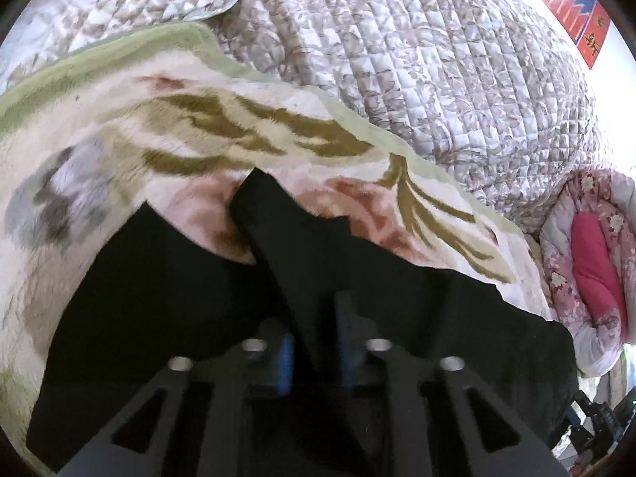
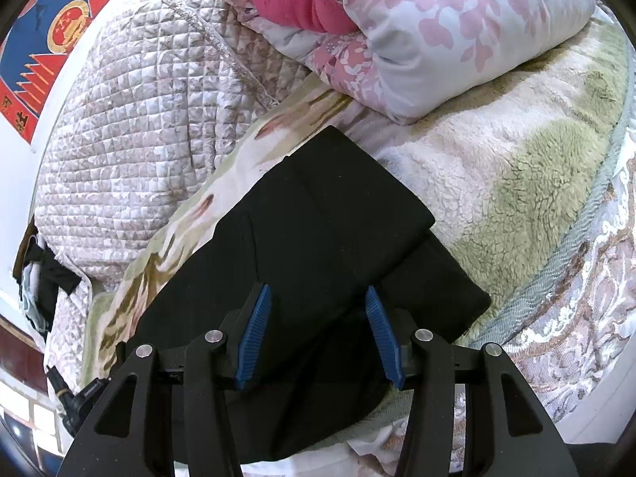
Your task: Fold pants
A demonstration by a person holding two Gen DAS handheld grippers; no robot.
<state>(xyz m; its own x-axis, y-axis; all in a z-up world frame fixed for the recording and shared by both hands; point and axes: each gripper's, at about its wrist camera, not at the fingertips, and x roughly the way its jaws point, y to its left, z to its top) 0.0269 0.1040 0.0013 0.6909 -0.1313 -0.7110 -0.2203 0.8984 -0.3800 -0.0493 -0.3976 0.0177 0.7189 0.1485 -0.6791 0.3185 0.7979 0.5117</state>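
Note:
The black pants (image 2: 318,218) lie on a fleece blanket (image 2: 497,159) on a bed, partly folded, with one layer over another at the right. My right gripper (image 2: 318,298) is open above the near part of the pants, its blue pads (image 2: 254,330) apart and empty. In the left wrist view my left gripper (image 1: 314,318) is shut on a fold of the black pants (image 1: 318,238), which rises between the blue pads (image 1: 284,357). The picture there is blurred.
A grey quilted bedspread (image 1: 417,59) lies beyond the floral fleece blanket (image 1: 179,119). A folded pink floral duvet with a red lining (image 2: 397,20) sits at the far end of the bed. A red and blue wall hanging (image 2: 47,39) is at the left.

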